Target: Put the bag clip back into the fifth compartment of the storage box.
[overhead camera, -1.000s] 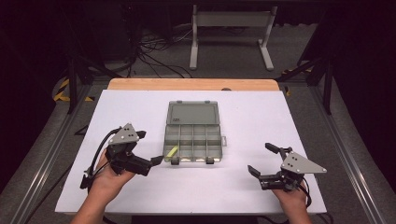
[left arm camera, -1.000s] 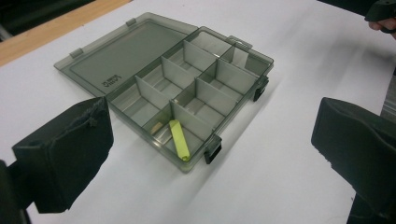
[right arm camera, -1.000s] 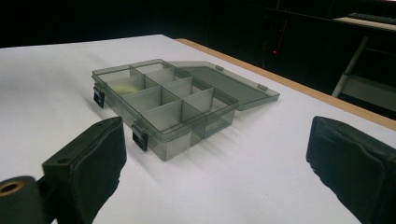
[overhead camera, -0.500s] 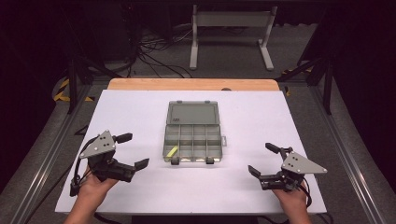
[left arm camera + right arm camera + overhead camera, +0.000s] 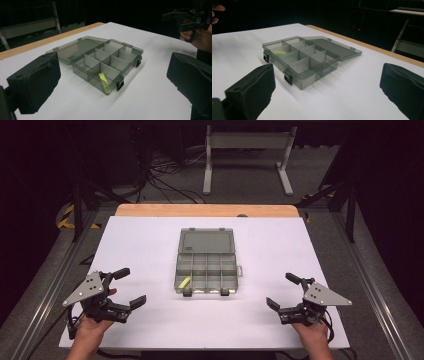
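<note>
a clear grey compartment box (image 5: 206,267) lies open in the middle of the white counter (image 5: 140,245), lid flat behind it, with a yellow-green piece (image 5: 184,282) in its front left compartment. the left tool (image 5: 128,288) hovers well left of the box, jaws spread wide, holding nothing. the right tool (image 5: 283,291) hovers well right of it, equally wide and empty.

The yellow piece (image 5: 277,52) in the organizer box (image 5: 307,60) is a blur behind smoky walls; its shape stays unclear.
</note>
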{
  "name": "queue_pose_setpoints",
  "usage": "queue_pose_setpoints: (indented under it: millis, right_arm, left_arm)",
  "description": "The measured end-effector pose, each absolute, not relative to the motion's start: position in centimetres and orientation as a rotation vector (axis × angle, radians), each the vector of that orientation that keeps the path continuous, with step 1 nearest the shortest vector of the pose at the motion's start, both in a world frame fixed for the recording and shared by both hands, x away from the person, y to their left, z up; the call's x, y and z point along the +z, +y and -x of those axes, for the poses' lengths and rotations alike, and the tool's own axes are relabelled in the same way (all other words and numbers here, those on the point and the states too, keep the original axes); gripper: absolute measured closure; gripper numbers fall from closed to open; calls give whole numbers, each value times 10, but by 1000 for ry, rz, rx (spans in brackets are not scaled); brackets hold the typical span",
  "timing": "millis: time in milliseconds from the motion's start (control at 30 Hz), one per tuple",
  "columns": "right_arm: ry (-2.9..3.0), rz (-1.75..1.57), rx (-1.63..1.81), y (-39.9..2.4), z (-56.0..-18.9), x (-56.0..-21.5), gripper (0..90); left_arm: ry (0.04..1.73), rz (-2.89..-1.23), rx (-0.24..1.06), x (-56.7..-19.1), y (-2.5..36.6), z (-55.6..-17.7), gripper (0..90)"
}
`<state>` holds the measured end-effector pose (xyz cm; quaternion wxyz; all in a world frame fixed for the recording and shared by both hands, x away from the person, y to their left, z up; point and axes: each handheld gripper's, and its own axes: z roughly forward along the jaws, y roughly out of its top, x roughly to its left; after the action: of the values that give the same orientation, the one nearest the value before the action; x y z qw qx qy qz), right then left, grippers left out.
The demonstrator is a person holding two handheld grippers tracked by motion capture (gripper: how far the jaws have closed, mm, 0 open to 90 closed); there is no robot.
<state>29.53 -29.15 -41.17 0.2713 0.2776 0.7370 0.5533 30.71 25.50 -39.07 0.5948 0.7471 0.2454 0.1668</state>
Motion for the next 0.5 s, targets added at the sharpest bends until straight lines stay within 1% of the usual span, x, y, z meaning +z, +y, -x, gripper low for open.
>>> queue_pose_setpoints:
  millis: [133, 233, 333, 500]
  right_arm:
    - [1992, -738, 1485, -290, -295, -413, 5]
    - [1992, -726, 1488, -289, -295, -413, 5]
    - [1991, -723, 1492, -290, -295, -413, 5]
    - [1997, -714, 1493, -291, -295, -415, 0]
  left_arm:
    - [550, -1695, 412, -399, 260, -306, 1]
    - [556, -1710, 406, -406, 261, -305, 1]
    - [567, -1708, 432, -414, 262, -304, 2]
    - [570, -1712, 422, -426, 262, -304, 2]
